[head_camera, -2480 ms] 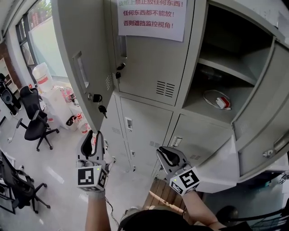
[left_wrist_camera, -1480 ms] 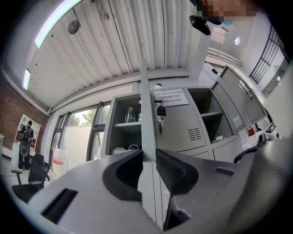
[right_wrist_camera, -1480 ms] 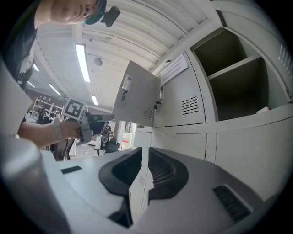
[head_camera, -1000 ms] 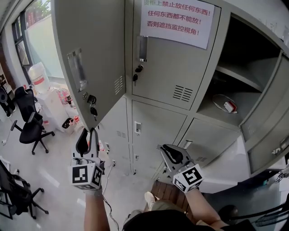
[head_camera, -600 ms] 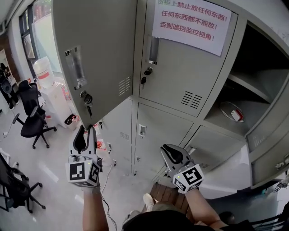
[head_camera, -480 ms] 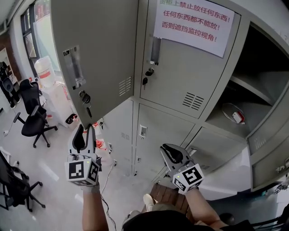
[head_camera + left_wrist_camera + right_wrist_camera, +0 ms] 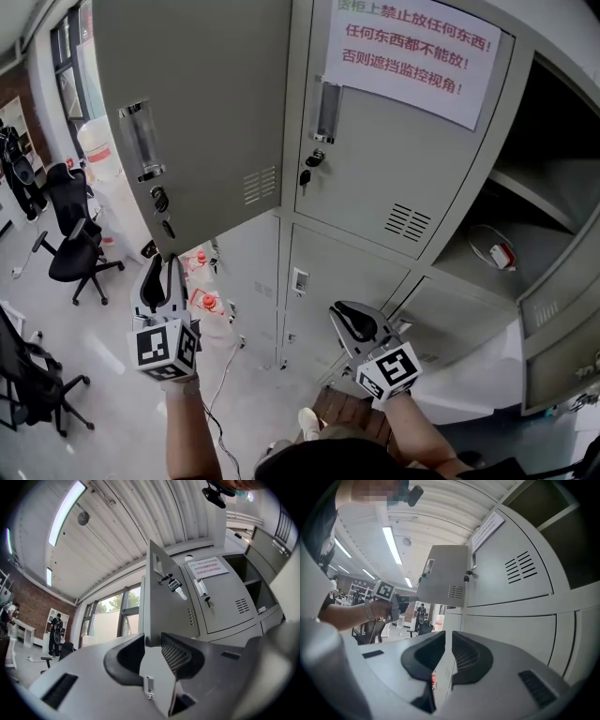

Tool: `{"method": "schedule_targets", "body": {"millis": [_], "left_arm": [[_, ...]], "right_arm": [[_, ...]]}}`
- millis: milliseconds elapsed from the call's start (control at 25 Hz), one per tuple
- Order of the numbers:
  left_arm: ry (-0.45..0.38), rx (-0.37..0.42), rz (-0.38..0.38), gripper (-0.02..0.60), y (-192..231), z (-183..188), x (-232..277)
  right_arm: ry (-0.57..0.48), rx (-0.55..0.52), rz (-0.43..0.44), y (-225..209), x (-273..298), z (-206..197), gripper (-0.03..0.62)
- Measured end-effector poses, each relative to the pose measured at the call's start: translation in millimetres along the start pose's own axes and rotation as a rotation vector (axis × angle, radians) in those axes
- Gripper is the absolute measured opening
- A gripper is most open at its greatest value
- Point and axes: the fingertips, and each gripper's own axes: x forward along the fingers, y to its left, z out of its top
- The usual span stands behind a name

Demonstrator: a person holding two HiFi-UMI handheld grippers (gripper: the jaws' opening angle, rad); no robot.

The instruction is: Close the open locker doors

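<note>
Locker door stands ajar. Left tool, jaws just been opening, straddles its lower edge unpinched, probably letting go to push. Right tool clenched, empty.

Grey locker bank with three open doors: one ajar door at its upper left corner and two swung-out doors at its right edge. One paper notice and two keys hang on the doors. On the floor stand at least two black office chairs and one pale water jug.
</note>
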Motion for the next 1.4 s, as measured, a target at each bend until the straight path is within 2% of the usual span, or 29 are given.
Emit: {"method": "schedule_targets", "body": {"millis": [880,1400], "left_arm": [[0.092,0.123,0.169,0.101,37,-17,66],[0.173,0.097,0.220,0.075,45,-33,113]], "right_arm": [[0.001,0.008,0.053,-18,27,-7,0.055],[0.011,0.009,0.050,-38,30,-12,0.055]]}}
